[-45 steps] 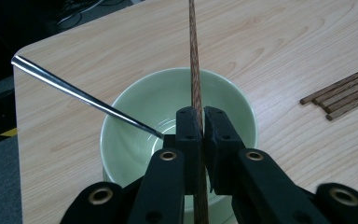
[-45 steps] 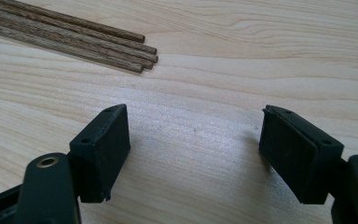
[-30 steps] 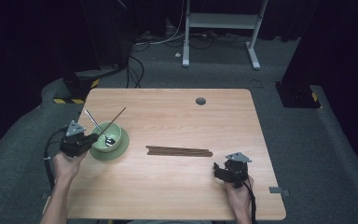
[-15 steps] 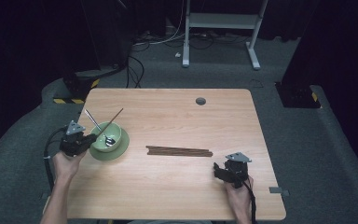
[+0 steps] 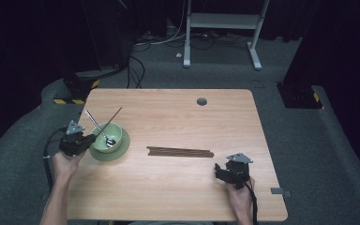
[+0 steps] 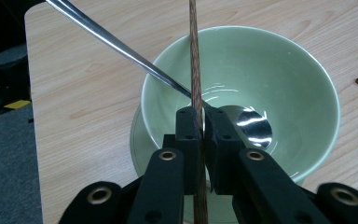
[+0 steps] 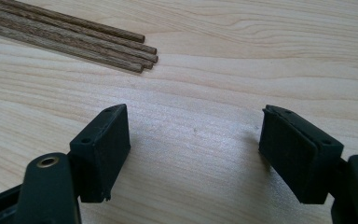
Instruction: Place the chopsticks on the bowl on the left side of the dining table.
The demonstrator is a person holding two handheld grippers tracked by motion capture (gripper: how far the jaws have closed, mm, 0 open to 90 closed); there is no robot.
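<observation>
A pale green bowl (image 5: 106, 136) sat on a matching green saucer (image 5: 121, 147) near the left edge of the wooden table (image 5: 178, 187). Inside it lay a metal spoon (image 6: 254, 126), its round end at the bottom of the bowl and its handle leaning out over the far-left rim.

The left gripper (image 5: 90, 139) sat just beside the bowl on its left, the person's left hand (image 5: 66, 161) and forearm coming up from the bottom edge. Its jaws were pressed together on a single brown chopstick (image 6: 195, 60) — in the left gripper view the stick ran straight up between the pads and crossed over the spoon handle above the bowl.

The remaining chopsticks (image 5: 180, 152) lay bunched side by side at the middle of the table, well apart from the bowl.

The right gripper (image 5: 219, 172) rested low over the table near the front right, pointing left — its jaws stood wide apart with bare wood between them, the tips of the bundle just beyond.
</observation>
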